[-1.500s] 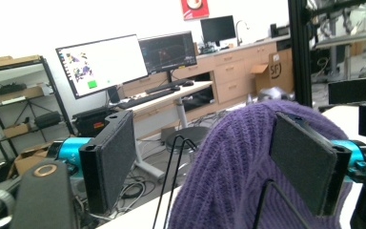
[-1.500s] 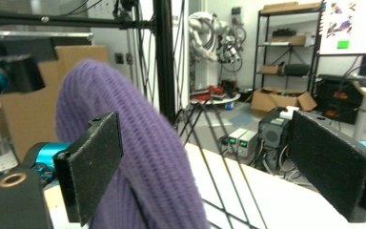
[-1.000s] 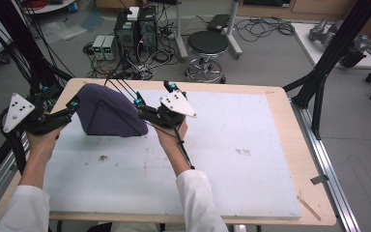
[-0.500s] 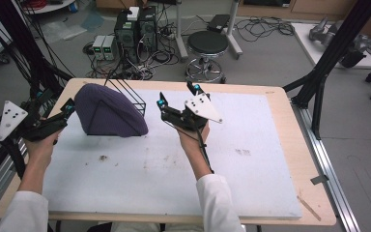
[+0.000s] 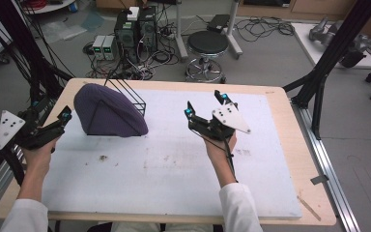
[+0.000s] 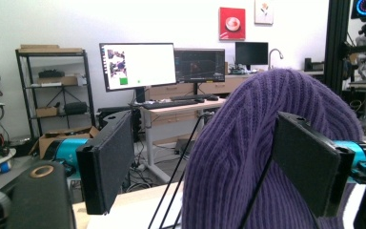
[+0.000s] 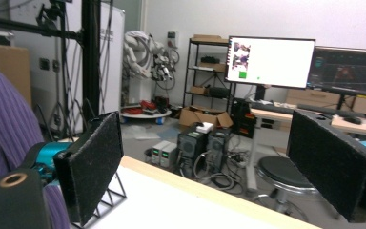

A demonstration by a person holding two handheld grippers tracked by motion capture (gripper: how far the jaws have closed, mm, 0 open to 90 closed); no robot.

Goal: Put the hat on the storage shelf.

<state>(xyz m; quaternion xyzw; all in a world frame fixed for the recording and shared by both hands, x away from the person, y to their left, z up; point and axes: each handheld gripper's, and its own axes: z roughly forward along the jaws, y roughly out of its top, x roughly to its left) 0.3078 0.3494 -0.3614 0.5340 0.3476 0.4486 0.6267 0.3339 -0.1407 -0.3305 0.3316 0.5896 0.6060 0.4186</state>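
A purple knit hat (image 5: pixel 107 112) sits draped over a black wire rack (image 5: pixel 128 94) at the surface's far left, just beside the left hand-held gripper (image 5: pixel 63 117) (jaws apart); the right hand-held gripper (image 5: pixel 205 106), also spread, hovers well apart to its right

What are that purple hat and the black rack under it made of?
The hat looks like knitted yarn, probably wool or acrylic: ribbed stitches run over it and the surface is matt and soft. The rack seems thin metal wire with a black coating: straight, slim, rigid rods.
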